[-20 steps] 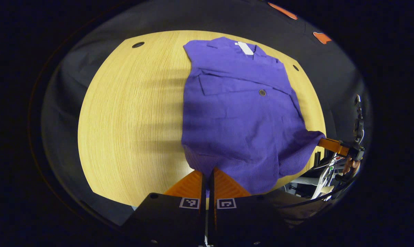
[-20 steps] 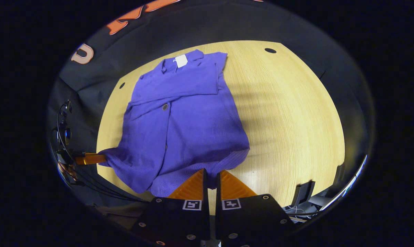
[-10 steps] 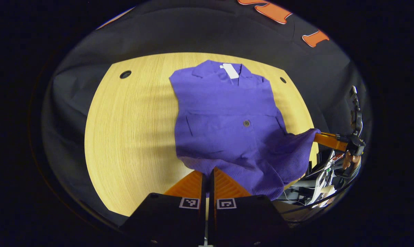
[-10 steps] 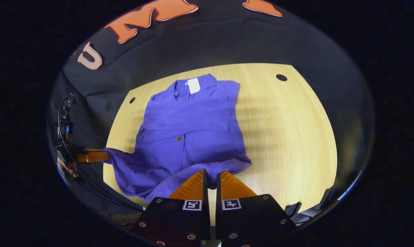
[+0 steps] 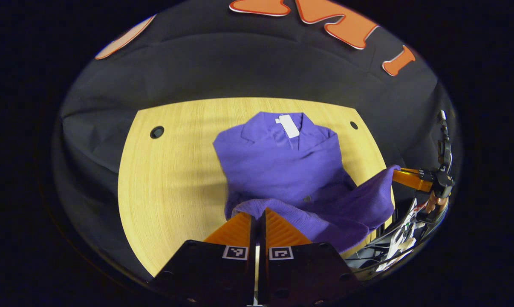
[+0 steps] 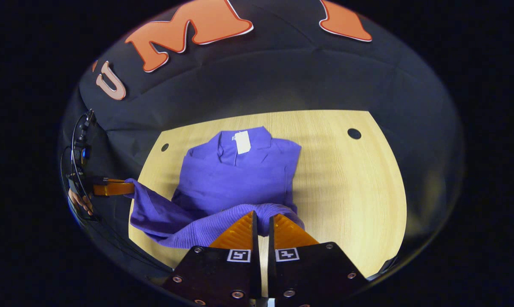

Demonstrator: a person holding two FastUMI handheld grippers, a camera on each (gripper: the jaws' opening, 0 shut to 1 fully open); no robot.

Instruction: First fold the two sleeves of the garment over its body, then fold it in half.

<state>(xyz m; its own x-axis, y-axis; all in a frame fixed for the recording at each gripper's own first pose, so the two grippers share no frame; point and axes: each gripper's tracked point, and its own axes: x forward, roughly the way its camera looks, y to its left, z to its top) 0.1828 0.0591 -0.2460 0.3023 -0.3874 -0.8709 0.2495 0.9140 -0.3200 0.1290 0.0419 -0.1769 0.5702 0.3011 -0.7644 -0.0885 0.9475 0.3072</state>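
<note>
Purple garment (image 5: pixel 282 170) hem, pinched by both grippers' closed fingers (image 5: pixel 278 228), has risen toward collar.

A light wooden tabletop with rounded edges (image 5: pixel 171 187) (image 6: pixel 346 187) is seen; a round dark hole (image 5: pixel 157 131) is set at its ten o'clock and a smaller round hole (image 5: pixel 353 125) at two o'clock. Tangled cables (image 5: pixel 393 238) are seen at four o'clock.
</note>
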